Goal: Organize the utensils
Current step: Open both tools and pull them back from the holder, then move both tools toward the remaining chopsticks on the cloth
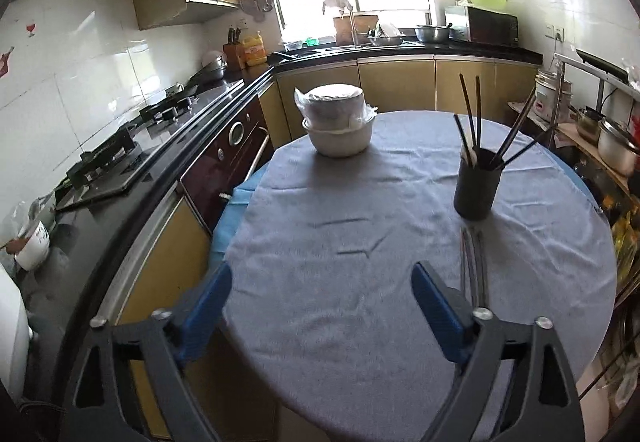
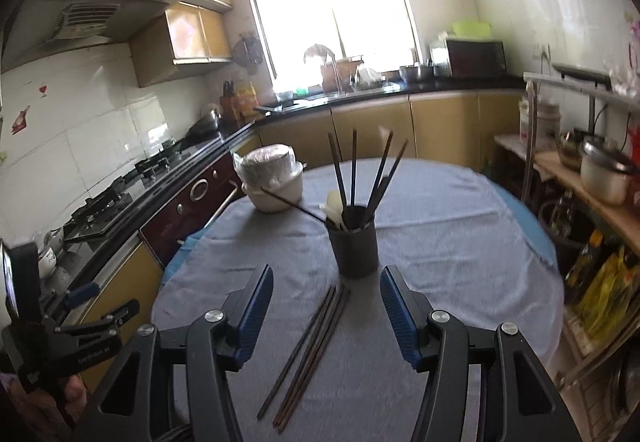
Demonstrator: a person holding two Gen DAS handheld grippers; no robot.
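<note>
A dark cylindrical utensil holder stands on the grey-clothed round table, with several dark chopsticks and a pale spoon standing in it. Several loose dark chopsticks lie on the cloth in front of the holder; they show blurred in the left wrist view. My right gripper is open and empty, its jaws spread just above the loose chopsticks. My left gripper is open and empty over the table's near left edge, left of the chopsticks.
Stacked white bowls under plastic wrap sit at the table's far side. A counter with a gas stove runs along the left. A shelf with pots stands on the right. The left gripper's body shows at the right view's lower left.
</note>
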